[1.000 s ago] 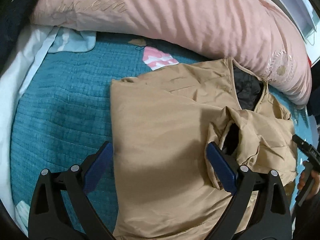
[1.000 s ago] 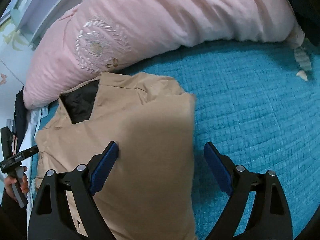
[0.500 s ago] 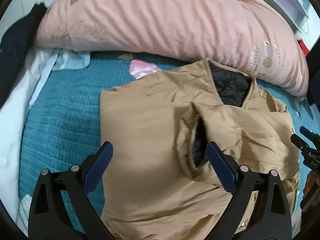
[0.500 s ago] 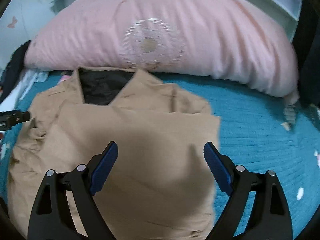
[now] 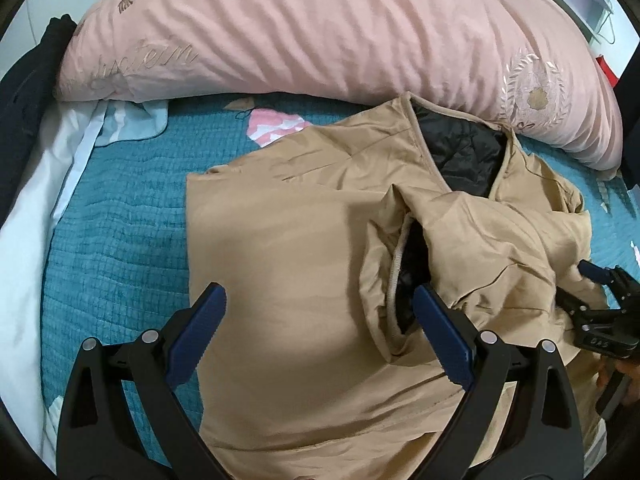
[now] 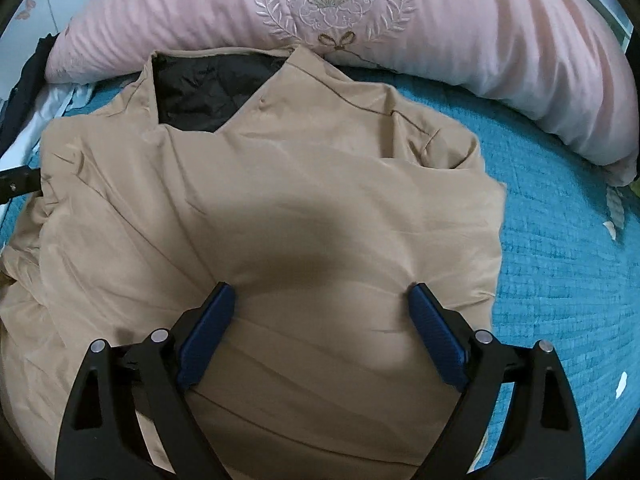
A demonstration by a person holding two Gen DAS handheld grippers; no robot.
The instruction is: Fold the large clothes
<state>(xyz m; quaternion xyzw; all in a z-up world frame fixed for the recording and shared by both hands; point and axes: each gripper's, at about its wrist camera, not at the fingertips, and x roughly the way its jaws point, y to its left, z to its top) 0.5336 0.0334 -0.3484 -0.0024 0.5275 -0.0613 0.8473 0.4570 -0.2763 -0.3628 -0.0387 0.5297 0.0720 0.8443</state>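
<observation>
A tan jacket [image 5: 304,248] with a black lining [image 5: 464,156] at the collar lies on the teal bed cover, both sides folded in. A sleeve cuff [image 5: 400,276] lies across its middle. My left gripper [image 5: 320,320] is open and empty above the jacket's left half. My right gripper [image 6: 320,308] is open and empty, close above the jacket [image 6: 280,208] on its right half; it also shows at the right edge of the left wrist view [image 5: 600,300]. The collar lining [image 6: 204,88] faces the pillow.
A long pink pillow [image 5: 320,28] [image 6: 360,12] lies along the far side, touching the collar. The teal quilted cover [image 5: 120,232] [image 6: 560,260] lies on both sides. White sheets [image 5: 28,208] and dark clothing [image 5: 24,80] sit at the left.
Both grippers have swung toward the jacket's middle and the right one has come in lower over the cloth. The jacket itself has not moved.
</observation>
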